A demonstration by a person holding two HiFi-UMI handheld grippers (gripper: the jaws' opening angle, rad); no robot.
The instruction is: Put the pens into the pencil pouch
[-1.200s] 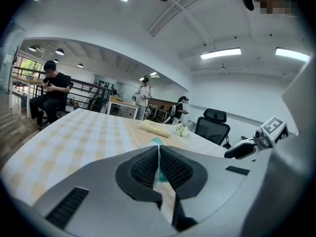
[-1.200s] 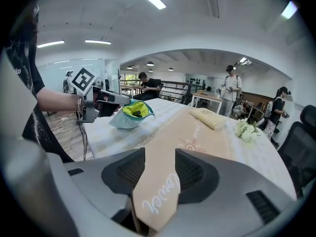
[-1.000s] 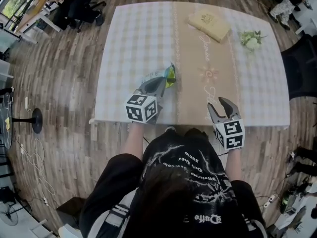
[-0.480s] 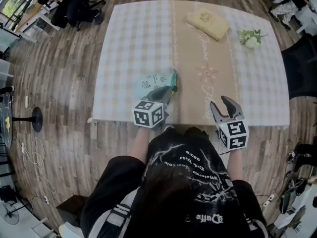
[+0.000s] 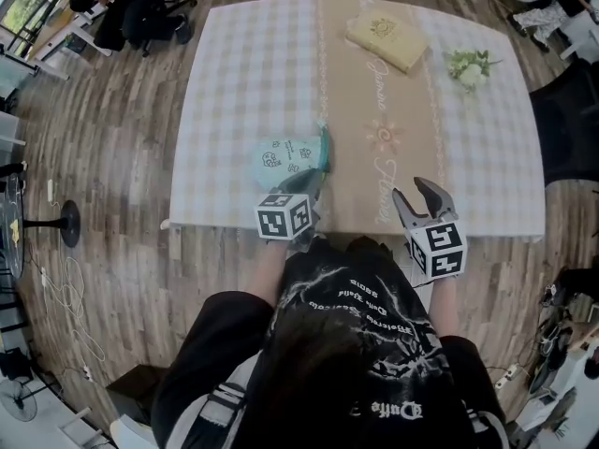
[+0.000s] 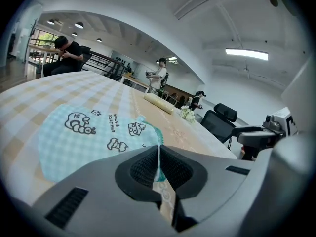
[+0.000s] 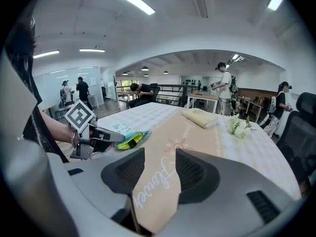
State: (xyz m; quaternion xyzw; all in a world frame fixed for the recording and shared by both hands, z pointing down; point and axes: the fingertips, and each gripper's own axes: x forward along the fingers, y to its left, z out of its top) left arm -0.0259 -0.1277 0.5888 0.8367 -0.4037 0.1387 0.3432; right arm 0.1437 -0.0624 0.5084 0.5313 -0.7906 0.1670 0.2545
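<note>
The light blue checked pencil pouch [image 5: 284, 154] with small cartoon prints lies flat on the table near the front edge. My left gripper [image 5: 314, 177] is shut on its near right edge, by the teal zipper strip. In the left gripper view the pouch [image 6: 89, 137] spreads out to the left, and its thin edge is pinched in the left gripper [image 6: 159, 158]. In the right gripper view the pouch's mouth [image 7: 131, 138] shows yellow-green. My right gripper [image 5: 416, 193] hangs over the front edge; its jaws have just been opening and nothing is between them. I see no loose pens.
A tan runner [image 5: 374, 110] with lettering crosses the checked tablecloth. A cream book [image 5: 386, 37] and a small white flower bunch [image 5: 468, 66] lie at the far side. A black chair [image 5: 569, 120] stands at the right. People sit at other desks.
My left gripper has come down and toward me with the pouch, which now lies flat on the table instead of hanging raised. The right gripper has barely shifted.
</note>
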